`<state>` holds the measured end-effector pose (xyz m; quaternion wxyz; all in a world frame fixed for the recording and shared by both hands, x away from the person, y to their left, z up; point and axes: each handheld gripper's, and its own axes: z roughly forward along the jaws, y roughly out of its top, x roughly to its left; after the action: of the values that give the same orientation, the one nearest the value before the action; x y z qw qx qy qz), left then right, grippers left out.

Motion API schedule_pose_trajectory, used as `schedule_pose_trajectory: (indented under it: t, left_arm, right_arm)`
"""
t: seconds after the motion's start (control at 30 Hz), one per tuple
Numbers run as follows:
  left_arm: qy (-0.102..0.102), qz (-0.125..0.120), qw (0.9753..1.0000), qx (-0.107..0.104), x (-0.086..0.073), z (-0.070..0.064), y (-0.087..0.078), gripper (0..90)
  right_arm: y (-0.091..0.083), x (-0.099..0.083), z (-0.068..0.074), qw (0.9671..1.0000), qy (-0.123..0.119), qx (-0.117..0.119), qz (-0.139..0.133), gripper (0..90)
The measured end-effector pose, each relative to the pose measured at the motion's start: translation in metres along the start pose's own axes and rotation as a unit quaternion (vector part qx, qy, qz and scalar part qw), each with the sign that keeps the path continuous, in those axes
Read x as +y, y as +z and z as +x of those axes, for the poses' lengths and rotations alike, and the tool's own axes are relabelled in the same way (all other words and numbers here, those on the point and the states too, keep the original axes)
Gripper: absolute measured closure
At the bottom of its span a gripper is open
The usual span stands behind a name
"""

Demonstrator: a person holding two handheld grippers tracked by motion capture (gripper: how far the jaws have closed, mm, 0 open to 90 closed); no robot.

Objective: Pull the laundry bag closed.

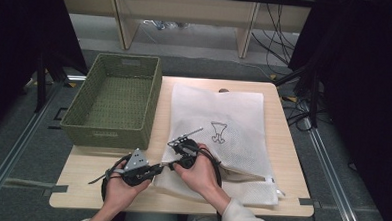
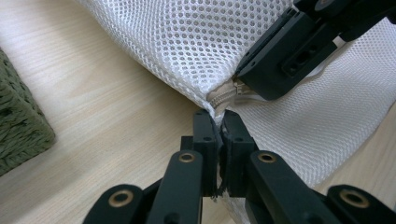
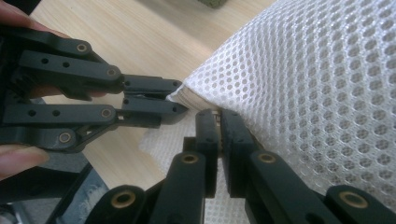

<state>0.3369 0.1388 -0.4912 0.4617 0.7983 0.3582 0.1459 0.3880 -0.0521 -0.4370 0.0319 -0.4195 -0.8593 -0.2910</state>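
Mesh laundry bag (image 1: 222, 136) lies flat on table (image 1: 282, 144), right of green woven basket (image 1: 115, 99); long axis runs near-to-far, zip corner at near left. Zip pull hidden behind jaws; bag contents not discernible. Left gripper (image 2: 218, 122) pressed together, pinching bag's corner fabric. Right gripper (image 3: 219, 116) pressed together at zip end; what it nips can't be made out.
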Motion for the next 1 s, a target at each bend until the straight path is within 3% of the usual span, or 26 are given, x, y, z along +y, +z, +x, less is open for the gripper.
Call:
schedule_pose_trajectory:
  t: [0.07,0.1,0.17,0.27,0.33,0.37,0.4,0.67,0.8,0.87,0.9,0.97,1.0]
  left_arm:
    - [-0.001,-0.001,1.0,0.002,0.0,0.0002,-0.0007,85.2]
    - [-0.013,-0.009,0.9999,0.002,-0.0005,-0.0011,-0.0004,85.2]
    - [0.001,-0.001,1.0,0.008,0.0012,0.0004,-0.0036,85.2]
    - [-0.007,-0.005,0.9999,0.011,-0.0003,-0.0009,-0.0027,85.2]
    - [0.0,-0.007,0.9999,0.012,-0.0002,-0.0001,-0.0032,85.2]
    - [-0.009,-0.008,0.9998,0.014,-0.0006,-0.0006,-0.0033,85.1]
    - [-0.002,-0.009,0.9998,0.015,-0.0005,0.0002,-0.0034,85.1]
    - [-0.008,-0.021,0.9995,0.021,-0.0032,-0.0022,-0.0004,85.1]
    - [0.001,-0.022,0.9994,0.028,-0.0041,-0.0009,-0.0003,85.1]
    - [-0.008,-0.024,0.9994,0.025,-0.0044,-0.0011,-0.0002,85.1]
    - [-0.011,-0.026,0.9993,0.026,-0.0045,-0.001,-0.0003,85.1]
    - [-0.006,-0.029,0.9987,0.041,-0.004,0.0004,-0.0013,85.1]
    - [-0.007,-0.028,0.9987,0.043,-0.004,0.0008,-0.0014,85.1]
  right_arm:
    - [0.0009,-0.0001,0.0011,1.0,-0.001,0.0,-0.004,87.4]
    - [0.0013,0.0,0.0011,1.0,-0.002,-0.007,-0.001,87.4]
    - [0.0017,-0.0008,-0.0006,0.9998,0.001,-0.019,-0.003,87.3]
    - [0.0023,-0.0011,-0.0006,0.9998,0.012,-0.014,0.001,87.3]
    - [0.0019,-0.0005,-0.0017,0.9999,-0.003,-0.014,0.001,87.3]
    - [0.0017,-0.0006,-0.0011,0.9999,-0.002,-0.014,-0.001,87.3]
    - [0.0017,-0.0005,-0.0016,0.9999,-0.001,-0.011,-0.003,87.3]
    - [0.0022,-0.0006,-0.0024,0.9999,-0.004,-0.01,-0.005,87.2]
    - [0.0027,-0.0008,-0.0027,0.9999,-0.002,-0.01,-0.004,87.2]
    - [0.003,-0.0007,-0.0031,0.9999,-0.004,-0.008,-0.006,87.2]
    - [0.0025,-0.0016,0.0,0.9997,0.022,-0.009,-0.006,87.3]
    - [0.0015,-0.0015,-0.0029,0.9996,0.007,-0.028,0.004,87.3]
    - [0.001,-0.002,-0.0031,0.9994,0.021,-0.026,0.003,87.3]
